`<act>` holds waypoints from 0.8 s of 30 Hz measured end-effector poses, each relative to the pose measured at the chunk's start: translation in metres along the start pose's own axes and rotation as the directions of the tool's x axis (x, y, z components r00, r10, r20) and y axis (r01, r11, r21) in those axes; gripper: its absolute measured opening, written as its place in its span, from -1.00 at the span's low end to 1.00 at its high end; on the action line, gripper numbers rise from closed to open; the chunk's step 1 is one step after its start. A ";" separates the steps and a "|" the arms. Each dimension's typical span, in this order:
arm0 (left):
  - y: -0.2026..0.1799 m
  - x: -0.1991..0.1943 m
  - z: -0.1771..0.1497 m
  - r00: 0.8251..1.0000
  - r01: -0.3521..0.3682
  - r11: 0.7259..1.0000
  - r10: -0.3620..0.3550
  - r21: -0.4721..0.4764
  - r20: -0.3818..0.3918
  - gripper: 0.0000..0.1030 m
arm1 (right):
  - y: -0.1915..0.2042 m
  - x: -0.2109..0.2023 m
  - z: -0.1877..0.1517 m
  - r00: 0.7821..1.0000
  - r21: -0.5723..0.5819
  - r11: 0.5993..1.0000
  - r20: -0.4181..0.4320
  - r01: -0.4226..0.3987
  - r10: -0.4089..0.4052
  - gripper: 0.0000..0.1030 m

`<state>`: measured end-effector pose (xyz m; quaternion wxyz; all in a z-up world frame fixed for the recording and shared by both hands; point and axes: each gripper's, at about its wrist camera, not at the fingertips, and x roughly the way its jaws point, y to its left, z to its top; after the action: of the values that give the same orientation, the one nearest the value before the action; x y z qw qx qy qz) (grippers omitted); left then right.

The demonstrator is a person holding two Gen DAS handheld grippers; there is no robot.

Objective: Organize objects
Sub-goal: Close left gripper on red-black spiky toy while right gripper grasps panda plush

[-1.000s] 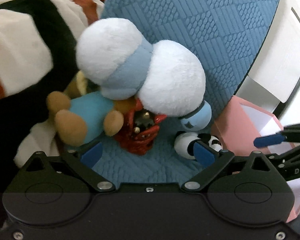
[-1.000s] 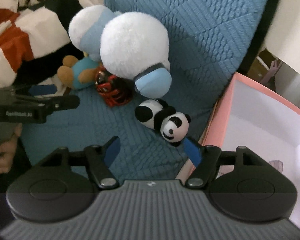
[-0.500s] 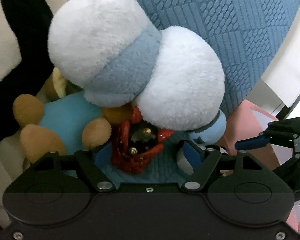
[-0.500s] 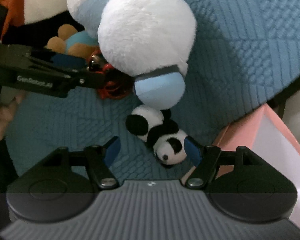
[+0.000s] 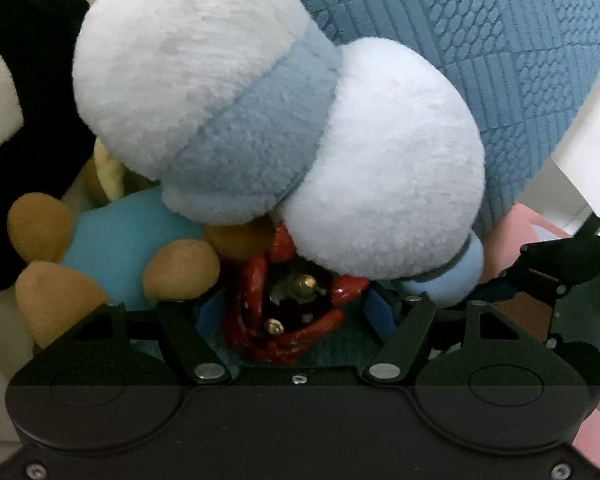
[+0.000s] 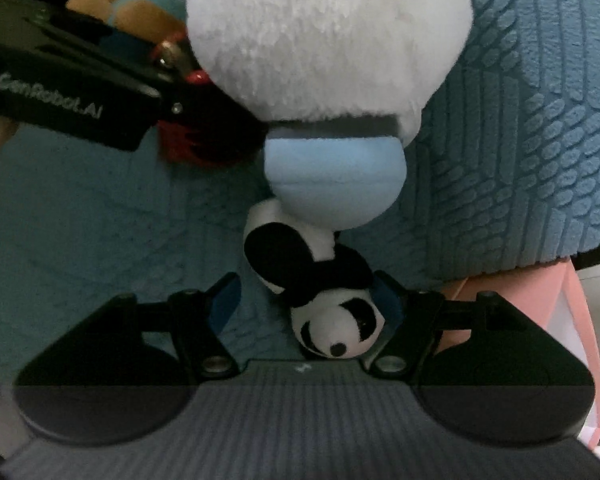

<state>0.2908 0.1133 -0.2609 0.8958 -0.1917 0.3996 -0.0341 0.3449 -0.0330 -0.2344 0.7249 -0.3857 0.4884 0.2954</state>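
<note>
— Where was the panda [image 6: 332, 304] found?
— On the blue cushion [image 6: 520, 128], framed by the right gripper [image 6: 306, 304], fingers spread for grasping.
— And the left gripper [image 5: 292, 312]?
— Spread around the red toy [image 5: 284, 320], wedged under the white plush [image 5: 284, 120].

Big plush [image 5: 284, 128]: white with pale blue bands
Bear plush [image 5: 112, 248]: turquoise body, tan paws
Toy between left fingers [image 5: 292, 312]: glossy red, black, brass dots
Panda [image 6: 332, 312]: black and white
Cushion [image 5: 500, 60]: blue, quilted geometric
Box [image 6: 580, 320]: pink
Finger pads [image 6: 224, 304]: blue
</note>
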 end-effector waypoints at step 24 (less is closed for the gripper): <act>-0.005 -0.007 -0.019 1.000 0.005 0.999 -0.004 -0.053 0.012 0.30 | -0.021 -0.007 -0.023 0.993 0.345 0.935 -0.051 -0.083 0.106 0.12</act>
<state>0.2725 0.1041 -0.2654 0.8926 -0.2163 0.3948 -0.0244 0.3480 -0.0640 -0.2279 0.7488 -0.2396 0.5748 0.2270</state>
